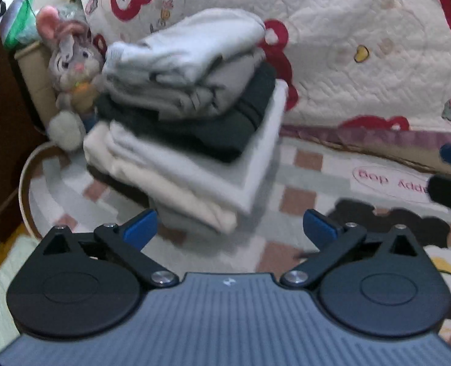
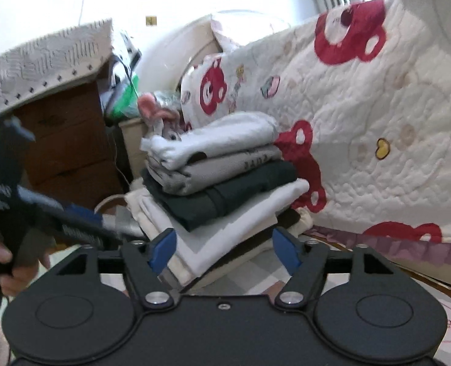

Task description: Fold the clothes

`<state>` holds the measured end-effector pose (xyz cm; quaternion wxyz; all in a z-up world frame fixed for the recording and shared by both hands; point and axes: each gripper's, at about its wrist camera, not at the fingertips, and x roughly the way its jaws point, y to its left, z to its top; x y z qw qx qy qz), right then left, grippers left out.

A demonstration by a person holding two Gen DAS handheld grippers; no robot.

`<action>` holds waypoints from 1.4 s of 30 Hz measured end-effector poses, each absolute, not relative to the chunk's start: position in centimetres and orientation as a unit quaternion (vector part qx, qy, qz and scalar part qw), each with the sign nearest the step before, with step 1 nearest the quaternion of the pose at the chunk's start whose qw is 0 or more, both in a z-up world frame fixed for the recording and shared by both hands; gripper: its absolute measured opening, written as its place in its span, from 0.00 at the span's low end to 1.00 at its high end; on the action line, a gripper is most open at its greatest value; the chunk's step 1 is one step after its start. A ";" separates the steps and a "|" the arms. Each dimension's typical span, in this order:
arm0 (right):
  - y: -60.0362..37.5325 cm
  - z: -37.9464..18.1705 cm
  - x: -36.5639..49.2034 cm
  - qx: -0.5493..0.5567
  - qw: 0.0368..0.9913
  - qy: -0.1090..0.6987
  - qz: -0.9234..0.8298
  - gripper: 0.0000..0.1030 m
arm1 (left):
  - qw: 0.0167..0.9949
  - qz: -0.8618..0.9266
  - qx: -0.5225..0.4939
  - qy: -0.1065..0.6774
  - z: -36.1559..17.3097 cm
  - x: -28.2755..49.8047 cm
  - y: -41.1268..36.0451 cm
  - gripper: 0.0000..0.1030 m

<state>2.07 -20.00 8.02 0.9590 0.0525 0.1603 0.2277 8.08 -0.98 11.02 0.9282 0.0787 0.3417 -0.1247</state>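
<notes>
A stack of folded clothes (image 1: 195, 116) rests on a checked mat (image 1: 298, 195). A pale grey garment (image 1: 195, 39) lies on top, with a grey one, a dark one (image 1: 225, 125), a white one and a cream one (image 1: 164, 189) under it. My left gripper (image 1: 230, 228) is open just in front of the stack, with nothing between its blue pads. In the right wrist view the same stack (image 2: 225, 183) fills the middle. My right gripper (image 2: 225, 250) is open too; the stack's lowest layers show between its pads, which do not press on them.
A plush rabbit (image 1: 73, 61) leans behind the stack on the left. A white quilt with red bears (image 1: 362, 45) hangs along the back and right. At the left of the right wrist view stand a wooden cabinet (image 2: 67, 146) and a hand (image 2: 0, 256) holding the other gripper.
</notes>
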 end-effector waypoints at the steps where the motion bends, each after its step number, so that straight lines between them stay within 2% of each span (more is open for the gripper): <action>1: -20.2 8.0 1.1 0.057 0.961 0.153 0.223 0.84 | 0.931 -0.118 0.072 0.337 10.9 7.3 -0.9 1.00; 3: -20.4 7.8 -0.3 0.065 0.964 0.143 0.216 0.85 | 0.937 -0.114 0.064 0.324 10.9 6.0 -1.0 1.00; 13: -20.0 6.7 -3.8 0.078 0.964 0.152 0.203 0.85 | 0.918 -0.131 0.085 0.364 9.5 2.1 -1.7 1.00; 20: -18.6 6.2 -6.7 0.037 0.970 0.143 0.191 0.85 | 0.919 -0.144 0.113 0.349 9.2 -0.4 -2.3 1.00; 22: -18.1 6.3 -7.5 0.020 0.977 0.126 0.168 0.86 | 0.918 -0.151 0.107 0.350 9.3 -0.7 -2.2 1.00; 42: -18.2 6.2 -8.0 0.020 0.977 0.147 0.152 0.86 | 0.913 -0.161 0.112 0.357 9.3 -0.9 -1.6 1.00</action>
